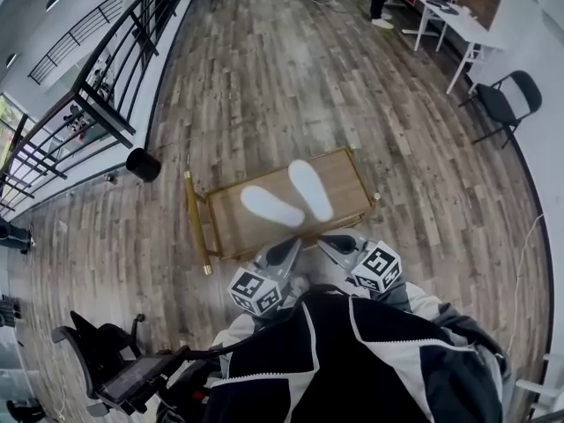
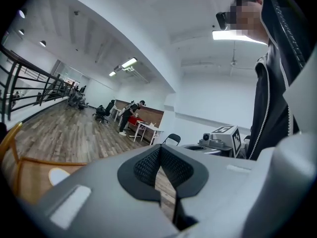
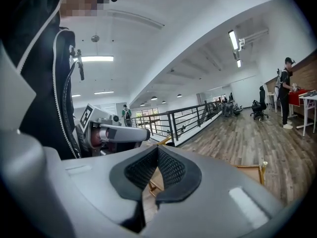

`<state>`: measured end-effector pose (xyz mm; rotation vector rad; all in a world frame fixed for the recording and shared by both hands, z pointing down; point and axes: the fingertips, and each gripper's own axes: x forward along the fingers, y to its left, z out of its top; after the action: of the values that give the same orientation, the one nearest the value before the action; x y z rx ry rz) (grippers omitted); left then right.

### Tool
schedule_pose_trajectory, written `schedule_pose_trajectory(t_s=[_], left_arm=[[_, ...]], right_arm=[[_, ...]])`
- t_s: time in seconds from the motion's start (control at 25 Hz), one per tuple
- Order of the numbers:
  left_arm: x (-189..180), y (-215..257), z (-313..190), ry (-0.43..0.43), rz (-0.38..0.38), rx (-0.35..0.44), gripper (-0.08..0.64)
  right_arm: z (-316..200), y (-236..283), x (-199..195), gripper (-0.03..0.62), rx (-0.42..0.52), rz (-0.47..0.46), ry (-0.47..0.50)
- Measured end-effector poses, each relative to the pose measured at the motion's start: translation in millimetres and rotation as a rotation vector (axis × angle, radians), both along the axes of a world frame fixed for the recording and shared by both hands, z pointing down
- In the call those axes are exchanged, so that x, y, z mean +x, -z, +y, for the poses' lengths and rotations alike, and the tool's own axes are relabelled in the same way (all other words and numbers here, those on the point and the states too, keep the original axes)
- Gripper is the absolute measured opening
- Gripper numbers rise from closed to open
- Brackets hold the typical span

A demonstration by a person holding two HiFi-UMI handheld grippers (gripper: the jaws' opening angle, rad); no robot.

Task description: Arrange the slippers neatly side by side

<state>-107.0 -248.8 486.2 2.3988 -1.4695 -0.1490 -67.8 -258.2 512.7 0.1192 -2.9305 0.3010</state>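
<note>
While the person holds both tools close to the chest, the two white slippers lie on the wooden tabletop (image 1: 345, 180) just ahead of them, untouched. Seen from the head view, the left slipper (image 1: 271, 206) lies slanted across the board and the right slipper (image 1: 311, 189) lies more lengthwise. Their near ends almost meet and their far ends spread apart, so the pair forms a V rather than lying parallel. A gold rail (image 1: 196, 223) runs along the left edge of the tabletop.

The left hand-held gripper (image 1: 285, 253) points toward the near edge of the tabletop. In its own view its jaws (image 2: 159, 165) are pressed together with nothing between them, and a white edge of a slipper shows low on the left. The right hand-held gripper (image 1: 340, 245) sits just beside it, also aimed at the near edge. Its own view shows the jaws (image 3: 157, 170) closed on nothing.

On the wooden floor, a black bin (image 1: 143, 164) stands left of the tabletop by the black railing (image 1: 106, 86). A black folding chair (image 1: 504, 102) and a white table (image 1: 458, 23) stand well apart at the far right.
</note>
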Motion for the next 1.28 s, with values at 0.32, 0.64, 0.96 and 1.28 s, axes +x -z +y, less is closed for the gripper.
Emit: schedule_pose_trajectory(t_s=[0.32, 0.64, 0.96, 1.28], left_arm=[[-48, -10, -26, -0.073, 0.021, -0.009, 0.018], [-66, -19, -49, -0.057, 0.053, -0.013, 0.018], [-67, -19, -66, 0.047, 0.041, -0.004, 0.018], [-78, -21, -78, 0.222, 0.042, -0.024, 0.018]], right_arm=[[-31, 1, -64, 0.005, -0.005, 0.001, -0.039], [-49, -2, -75, 0.005, -0.014, 0.023, -0.043], [-70, -7, -71, 0.005, -0.011, 0.037, 0.056], [-97, -1, -74, 0.005, -0.024, 0.030, 0.188]])
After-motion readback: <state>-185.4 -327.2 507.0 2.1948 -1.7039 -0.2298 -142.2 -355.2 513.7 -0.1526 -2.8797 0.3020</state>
